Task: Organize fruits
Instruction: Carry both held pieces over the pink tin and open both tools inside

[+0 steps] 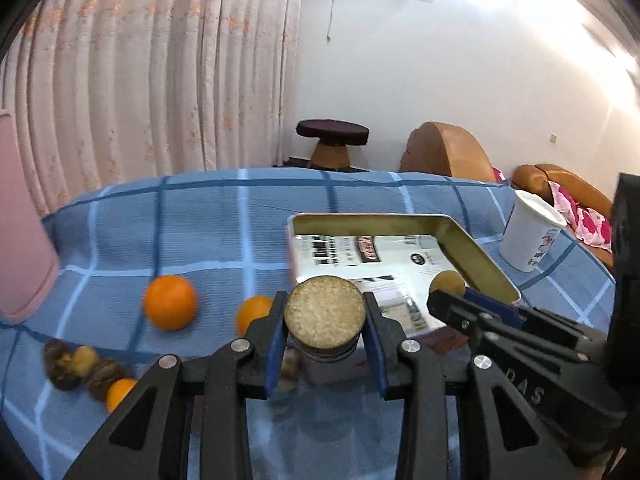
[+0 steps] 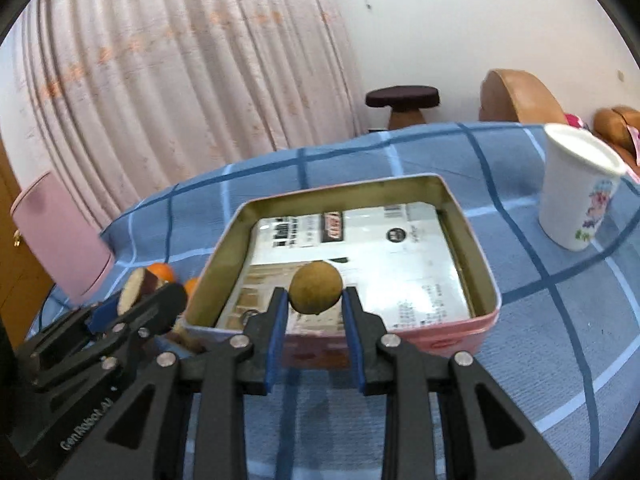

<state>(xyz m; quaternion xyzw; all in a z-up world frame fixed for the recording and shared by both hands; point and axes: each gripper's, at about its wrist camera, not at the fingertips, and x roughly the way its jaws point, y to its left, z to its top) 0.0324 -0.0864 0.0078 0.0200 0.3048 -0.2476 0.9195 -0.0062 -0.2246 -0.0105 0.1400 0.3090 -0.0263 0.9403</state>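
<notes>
Blue checked tablecloth point(image 1: 200, 232); my pink tin point(image 2: 460, 332) holds no fruit yet. Left gripper point(image 1: 325, 316) clamps a flat-cut brown fruit point(image 1: 325, 312), right gripper point(image 2: 315, 298) a longan point(image 2: 315, 287), both at the tin's near edge. Oranges point(image 1: 170, 307) wait outside.

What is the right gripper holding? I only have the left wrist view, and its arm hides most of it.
Observer: The right gripper is shut on a small round brown fruit, with both pads against it.
Operator: Is it over the tin?
Observer: Yes, it lines up with the near part of the tin, just past the front wall. I cannot tell whether it touches the bottom.
Operator: Is any fruit in there already?
Observer: None that I can see. Only printed paper shows inside.
</notes>
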